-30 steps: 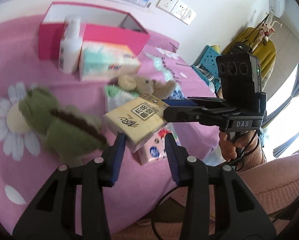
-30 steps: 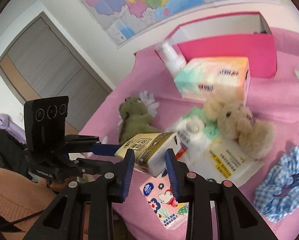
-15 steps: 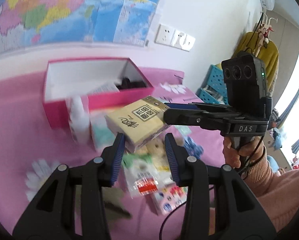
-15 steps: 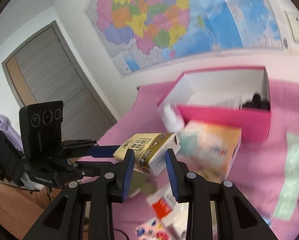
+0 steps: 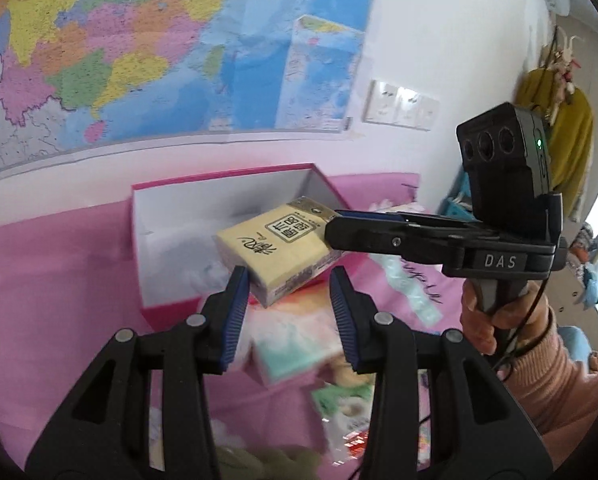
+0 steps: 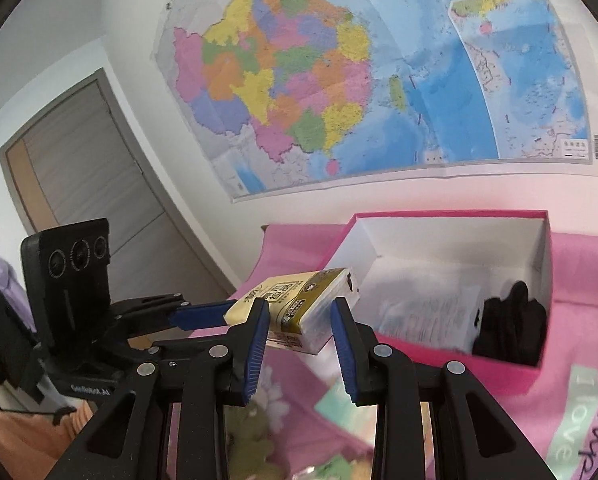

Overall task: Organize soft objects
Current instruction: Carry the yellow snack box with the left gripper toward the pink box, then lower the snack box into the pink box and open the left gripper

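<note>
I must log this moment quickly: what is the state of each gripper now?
Left gripper: closed on the yellow tissue pack.
Right gripper: closed on the same yellow tissue pack, at its other end.

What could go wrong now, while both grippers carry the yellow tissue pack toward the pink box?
1. The tissue pack is soft and tilted, gripped at its ends by the left gripper and the right gripper; it may sag or slip.
2. A black item and a white packet fill part of the box, so the pack may jam.
</note>
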`<state>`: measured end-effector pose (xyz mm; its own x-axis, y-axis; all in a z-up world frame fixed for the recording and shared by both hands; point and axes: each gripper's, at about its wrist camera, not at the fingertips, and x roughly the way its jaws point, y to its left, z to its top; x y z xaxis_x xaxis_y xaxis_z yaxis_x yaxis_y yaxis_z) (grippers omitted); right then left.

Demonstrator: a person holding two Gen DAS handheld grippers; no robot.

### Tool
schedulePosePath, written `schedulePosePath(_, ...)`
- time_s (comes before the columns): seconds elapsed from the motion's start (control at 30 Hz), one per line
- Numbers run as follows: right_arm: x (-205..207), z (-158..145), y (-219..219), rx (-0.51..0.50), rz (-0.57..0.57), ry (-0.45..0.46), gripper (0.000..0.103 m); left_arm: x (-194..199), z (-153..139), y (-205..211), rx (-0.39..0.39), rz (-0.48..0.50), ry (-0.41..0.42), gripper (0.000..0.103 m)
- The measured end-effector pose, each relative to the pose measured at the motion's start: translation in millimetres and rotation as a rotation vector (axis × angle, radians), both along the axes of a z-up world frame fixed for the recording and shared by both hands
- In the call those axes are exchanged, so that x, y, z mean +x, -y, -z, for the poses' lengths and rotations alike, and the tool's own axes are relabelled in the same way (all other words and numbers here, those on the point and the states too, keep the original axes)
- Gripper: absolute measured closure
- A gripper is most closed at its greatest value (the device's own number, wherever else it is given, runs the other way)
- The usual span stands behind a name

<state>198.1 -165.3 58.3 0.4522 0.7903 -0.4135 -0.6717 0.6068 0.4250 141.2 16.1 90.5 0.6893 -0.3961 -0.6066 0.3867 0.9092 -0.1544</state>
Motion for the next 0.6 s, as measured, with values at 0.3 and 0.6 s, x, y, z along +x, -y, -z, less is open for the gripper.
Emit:
schedulePosePath(0.3,54.0,27.2,-22.1,-0.023,0.014,-0.097,0.071,49.0,22.4,-14.4,0.038,-0.06,-0.086,0.06)
schedulePosePath(0.6,90.5,64.3,-44.6,-0.078,0.038,-0.186,0.07,80.3,51.2,-24.2,0.062,-0.135,-0.159,0.06)
